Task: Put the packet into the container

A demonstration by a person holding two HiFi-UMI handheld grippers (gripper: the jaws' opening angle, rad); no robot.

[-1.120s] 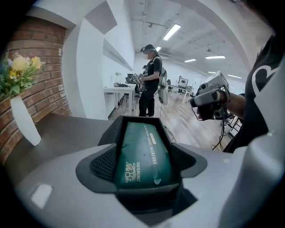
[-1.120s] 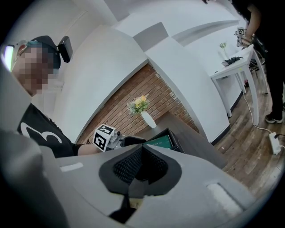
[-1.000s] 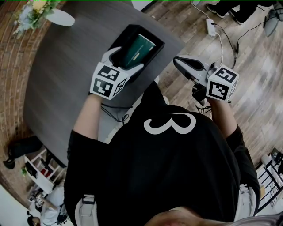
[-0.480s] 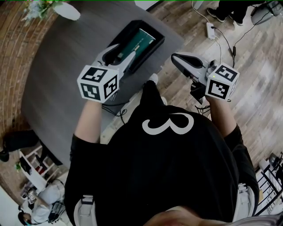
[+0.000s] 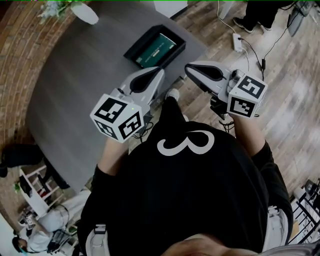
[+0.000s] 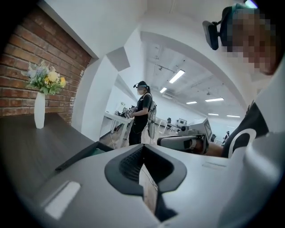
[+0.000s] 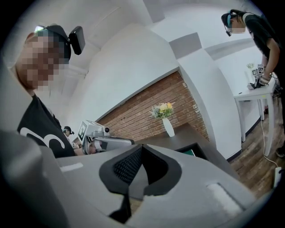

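- at the near edge of the table (image 5: 75,85), the packet (image 5: 156,49) lies flat inside the container (image 5: 131,50); the job looks done, so draw back without nudging its rim.
- the left gripper (image 5: 159,73), jaws pressed together and empty, hangs just off that edge, apart from the packet; the right gripper (image 5: 190,70) is likewise closed and empty.

A dark grey table (image 5: 75,80) with a rounded edge stands against a brick wall (image 6: 26,58). At its far edge, by the wall, a white vase (image 5: 85,13) holds flowers. The floor (image 5: 290,100) is wood plank, and a white power strip (image 5: 238,31) with cables lies on it. A white pillar (image 6: 95,102) rises beside the brick. Strip lights (image 6: 177,76) glow on the white ceiling. Beyond, a person (image 6: 141,111) stands at a white side table (image 7: 256,94). Low white shelves (image 5: 40,185) sit near the grey table's near edge.
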